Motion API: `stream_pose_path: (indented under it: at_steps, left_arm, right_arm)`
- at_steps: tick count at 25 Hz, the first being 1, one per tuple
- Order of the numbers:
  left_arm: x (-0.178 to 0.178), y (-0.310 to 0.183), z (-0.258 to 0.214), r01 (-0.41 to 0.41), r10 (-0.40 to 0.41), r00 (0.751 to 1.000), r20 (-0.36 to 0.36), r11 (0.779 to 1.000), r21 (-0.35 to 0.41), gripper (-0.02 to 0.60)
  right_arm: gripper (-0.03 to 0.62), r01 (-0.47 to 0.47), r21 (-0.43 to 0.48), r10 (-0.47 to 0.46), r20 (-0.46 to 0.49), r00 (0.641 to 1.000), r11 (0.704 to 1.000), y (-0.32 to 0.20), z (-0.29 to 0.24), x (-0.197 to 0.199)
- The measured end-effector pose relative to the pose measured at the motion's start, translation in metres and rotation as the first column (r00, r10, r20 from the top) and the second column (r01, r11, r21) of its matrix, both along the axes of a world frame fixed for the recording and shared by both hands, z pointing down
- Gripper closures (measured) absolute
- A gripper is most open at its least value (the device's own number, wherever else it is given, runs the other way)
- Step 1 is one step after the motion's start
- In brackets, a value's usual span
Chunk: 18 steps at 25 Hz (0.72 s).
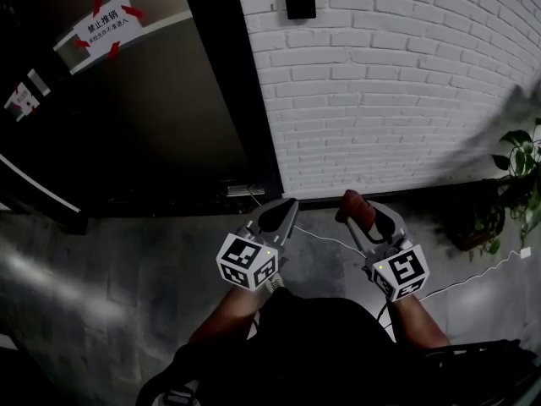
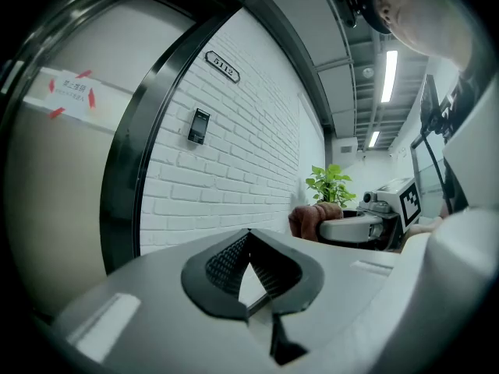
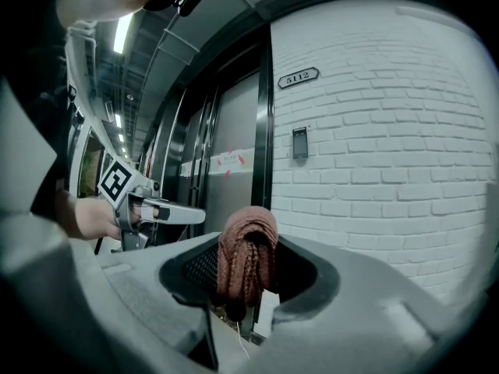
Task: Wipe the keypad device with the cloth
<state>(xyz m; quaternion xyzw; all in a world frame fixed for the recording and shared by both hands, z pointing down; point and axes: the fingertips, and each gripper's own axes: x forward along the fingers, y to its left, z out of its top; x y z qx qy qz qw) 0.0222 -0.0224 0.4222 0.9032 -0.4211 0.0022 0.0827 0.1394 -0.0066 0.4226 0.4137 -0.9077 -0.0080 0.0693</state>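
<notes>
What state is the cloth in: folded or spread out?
Bunched up, not spread: the cloth is a thick rolled wad clamped between the jaws of the right gripper.

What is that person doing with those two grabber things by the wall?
A person stands facing a white brick wall with a gripper in each hand. The right gripper has its jaws shut on a bunched reddish-brown cloth. The left gripper has its jaws together with nothing in them. The keypad device is higher up on the wall, and the cloth hasn't touched it yet.
</notes>
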Motion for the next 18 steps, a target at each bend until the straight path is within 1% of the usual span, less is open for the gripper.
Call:
stream_pose_path:
  at_steps: [8, 18]
  left_arm:
    - [0.001, 0.011, -0.002, -0.005, 0.005, 1.000, 0.007, 1.000, 0.010, 0.566]
    - [0.001, 0.014, -0.005, -0.007, 0.007, 1.000, 0.004, 1.000, 0.014, 0.566]
  right_arm:
    - [0.441, -0.006, 0.007, 0.006, 0.015, 1.000, 1.000, 0.009, 0.003, 0.002]
    - [0.442, -0.003, 0.014, 0.003, 0.011, 1.000, 1.000, 0.013, -0.001, -0.001]
